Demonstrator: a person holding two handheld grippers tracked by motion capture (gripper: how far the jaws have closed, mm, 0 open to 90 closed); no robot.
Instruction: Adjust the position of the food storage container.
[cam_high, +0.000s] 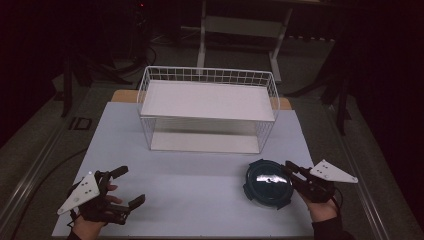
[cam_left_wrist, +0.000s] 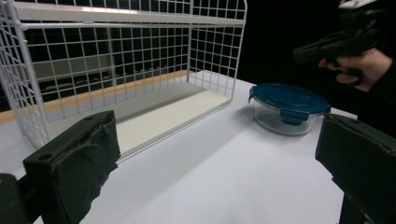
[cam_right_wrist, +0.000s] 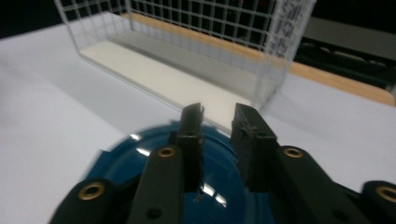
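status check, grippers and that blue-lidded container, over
Left gripper open, idle on table. Right gripper above container, jaws narrowed, gripping nothing. Container closed, in front of wire rack. Nothing in the way.

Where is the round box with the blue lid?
In the high view the round box with the blue lid sits on the white table, front right, just in front of the white wire rack, with the right gripper over its lid.

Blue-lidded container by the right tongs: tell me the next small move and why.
Probably lower the right tongs and close them on a lid clip or the rim of the round glass container. In the right gripper view the jaws hang over the blue lid, nearly closed, a narrow gap between them with nothing in it. The wire rack stands empty behind.
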